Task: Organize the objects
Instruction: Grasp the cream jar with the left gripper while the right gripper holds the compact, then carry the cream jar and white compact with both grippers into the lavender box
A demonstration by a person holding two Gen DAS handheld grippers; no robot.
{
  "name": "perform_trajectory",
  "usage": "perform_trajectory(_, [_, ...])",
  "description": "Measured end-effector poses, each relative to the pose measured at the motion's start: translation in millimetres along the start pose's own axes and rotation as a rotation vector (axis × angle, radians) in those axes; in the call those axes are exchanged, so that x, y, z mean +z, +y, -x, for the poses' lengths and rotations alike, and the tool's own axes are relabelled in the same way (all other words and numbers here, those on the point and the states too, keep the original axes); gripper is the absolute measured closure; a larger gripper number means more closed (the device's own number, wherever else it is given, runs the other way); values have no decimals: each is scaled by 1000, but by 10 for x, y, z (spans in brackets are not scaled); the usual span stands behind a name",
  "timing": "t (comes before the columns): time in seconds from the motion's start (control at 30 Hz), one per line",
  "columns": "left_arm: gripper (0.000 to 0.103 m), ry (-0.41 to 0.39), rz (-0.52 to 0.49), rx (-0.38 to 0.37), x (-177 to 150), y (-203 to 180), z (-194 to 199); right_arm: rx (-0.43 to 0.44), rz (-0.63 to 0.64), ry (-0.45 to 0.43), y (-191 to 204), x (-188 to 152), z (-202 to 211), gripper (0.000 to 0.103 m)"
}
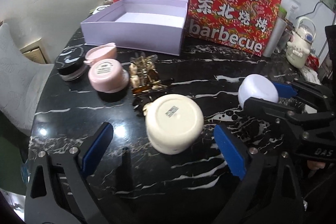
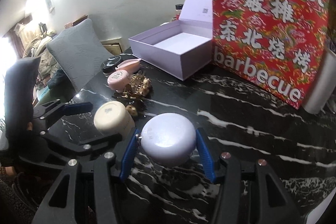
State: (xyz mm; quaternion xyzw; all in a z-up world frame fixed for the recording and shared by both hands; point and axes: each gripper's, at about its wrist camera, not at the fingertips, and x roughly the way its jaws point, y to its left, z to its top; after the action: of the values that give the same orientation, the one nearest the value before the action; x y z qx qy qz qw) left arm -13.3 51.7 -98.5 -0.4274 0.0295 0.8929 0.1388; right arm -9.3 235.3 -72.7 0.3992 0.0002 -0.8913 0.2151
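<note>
A cream jar lies on its side on the black marble table, label end up. My left gripper is open, with the jar between its blue pads and a gap on each side. In the right wrist view my right gripper is shut on a round lavender jar, just right of the cream jar. Further back are a pink jar, a pink case, a black jar and a pile of gold hair clips. An open lavender box stands behind them, with nothing inside.
A red barbecue paper bag stands right of the box. A white kettle-shaped bottle and a grey tumbler sit at the far right. A grey chair stands beyond the table's left edge.
</note>
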Motion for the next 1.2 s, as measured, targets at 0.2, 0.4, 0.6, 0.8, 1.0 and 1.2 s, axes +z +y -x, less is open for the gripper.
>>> perform_trajectory(0.2, [9,5,-31,-1,28,-115,-139,-19,-12,5,-84,-52,21,47])
perform_trajectory(0.4, [30,24,-28,-6,45,-123,-275,-33,-21,13,-130,-58,4,47])
perform_trajectory(0.6, [48,16,-8,-24,33,-31,-213,-20,-11,26,-82,-50,-62,47])
perform_trajectory(0.8, [50,18,18,-8,-11,107,-116,13,15,33,36,-10,-137,47])
perform_trajectory(1.0, [50,-2,64,5,-52,305,65,51,51,41,195,42,-234,47])
perform_trajectory(1.2, [50,-40,95,63,-67,507,309,100,110,40,428,122,-316,47])
